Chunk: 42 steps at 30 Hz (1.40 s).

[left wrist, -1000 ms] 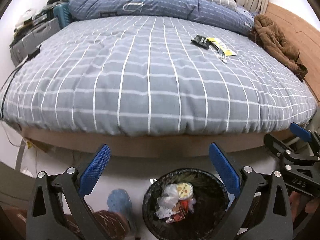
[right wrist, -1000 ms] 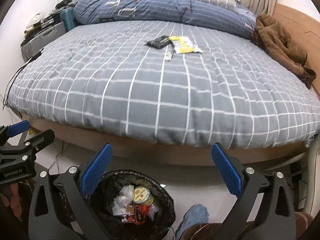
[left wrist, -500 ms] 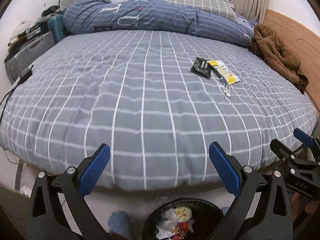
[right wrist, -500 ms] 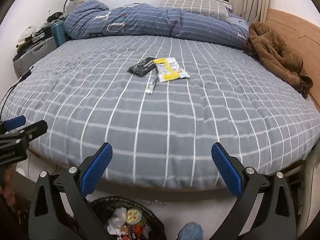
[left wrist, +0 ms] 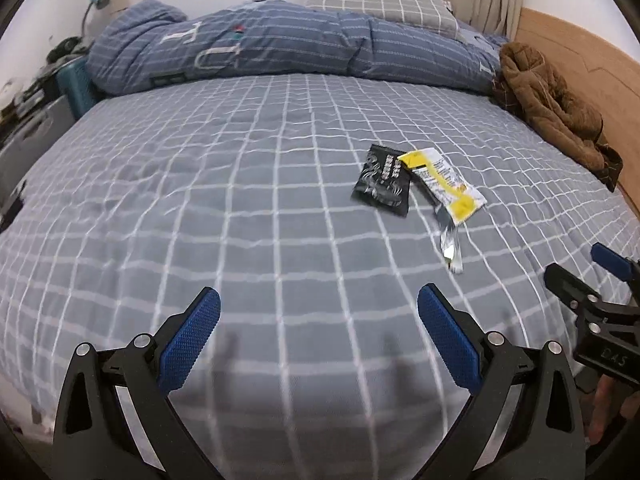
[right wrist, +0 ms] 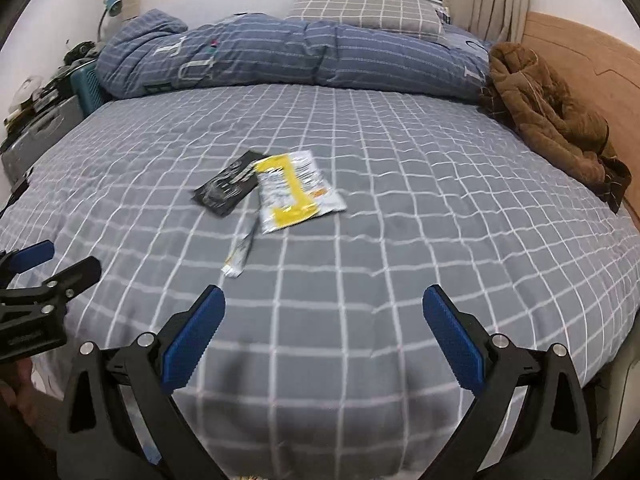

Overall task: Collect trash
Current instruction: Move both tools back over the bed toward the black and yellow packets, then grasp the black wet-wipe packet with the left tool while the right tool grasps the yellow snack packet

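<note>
Three pieces of trash lie together on the grey checked bed (left wrist: 200, 200): a black wrapper (left wrist: 383, 179) (right wrist: 227, 188), a yellow and white wrapper (left wrist: 444, 184) (right wrist: 296, 192), and a thin silvery strip (left wrist: 450, 240) (right wrist: 242, 250). My left gripper (left wrist: 319, 336) is open and empty over the near part of the bed, the trash ahead and to its right. My right gripper (right wrist: 324, 334) is open and empty, the trash ahead and to its left. Each gripper shows at the edge of the other's view.
A rolled blue duvet (left wrist: 280, 48) and a grey checked pillow (left wrist: 380, 0) lie at the head of the bed. A brown jacket (left wrist: 552, 100) lies along the right side by the wooden panel (left wrist: 580, 52). A suitcase and clutter (right wrist: 44, 124) stand at the left.
Both grippers have risen and moved forward over the bed. The black trash bin on the floor has dropped out of both views. The wrappers look larger and nearer.
</note>
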Tool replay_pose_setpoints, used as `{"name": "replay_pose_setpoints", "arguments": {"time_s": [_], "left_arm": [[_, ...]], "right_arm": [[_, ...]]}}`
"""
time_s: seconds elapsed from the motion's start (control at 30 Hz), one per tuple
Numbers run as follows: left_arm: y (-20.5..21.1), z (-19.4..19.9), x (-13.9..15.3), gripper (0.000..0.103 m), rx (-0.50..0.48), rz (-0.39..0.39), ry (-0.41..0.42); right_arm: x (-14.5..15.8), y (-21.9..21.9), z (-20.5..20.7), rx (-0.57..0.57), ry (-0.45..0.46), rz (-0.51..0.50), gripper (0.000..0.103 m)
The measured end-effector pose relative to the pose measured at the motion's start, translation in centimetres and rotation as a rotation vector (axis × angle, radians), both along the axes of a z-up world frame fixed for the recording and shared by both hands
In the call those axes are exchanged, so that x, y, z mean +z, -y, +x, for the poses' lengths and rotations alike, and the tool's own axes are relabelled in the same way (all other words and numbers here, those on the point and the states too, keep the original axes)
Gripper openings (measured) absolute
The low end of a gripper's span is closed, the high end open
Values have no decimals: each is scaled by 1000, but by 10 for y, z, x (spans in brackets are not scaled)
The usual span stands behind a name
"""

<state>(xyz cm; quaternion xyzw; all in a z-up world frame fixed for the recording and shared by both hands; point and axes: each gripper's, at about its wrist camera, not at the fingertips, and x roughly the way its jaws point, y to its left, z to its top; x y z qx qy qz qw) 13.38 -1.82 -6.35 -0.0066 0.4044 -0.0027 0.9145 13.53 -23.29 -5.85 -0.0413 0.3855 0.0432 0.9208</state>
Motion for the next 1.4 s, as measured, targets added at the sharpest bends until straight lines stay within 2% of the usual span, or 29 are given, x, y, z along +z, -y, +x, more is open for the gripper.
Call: {"name": "replay_pose_setpoints", "arguments": {"time_s": [0.27,0.57,0.77,0.9,1.03,1.1,1.2,1.33,1.37,1.4], "left_arm": [[34,82,-24,97,-85,35,-38],[43,139,-49,96,-129,38,-99],[43,155,-57,81,-140,29,-123],[38,159,-55,54,-138,13,-110],[33,159,-54,39,-127,1,-104],[30,157,-54,27,-119,3,-100],[29,156,-53,20,-125,1,-94],[27,154,-48,21,-122,-9,-91],[26,154,-46,34,-116,-11,-87],[24,154,-44,54,-107,-5,-85]], "right_arm": [[-7,21,50,-26,-8,-16,95],[-21,28,93,-19,-29,-31,95],[-23,26,109,-19,-32,-27,95],[-24,19,114,-9,-32,-32,95],[-24,12,120,7,-32,-37,95],[-23,9,122,13,-31,-36,95],[-23,3,127,23,-32,-30,95],[-24,-5,133,45,-36,-27,95],[-25,-7,133,49,-37,-25,95],[-25,-7,134,51,-38,-20,95]]}}
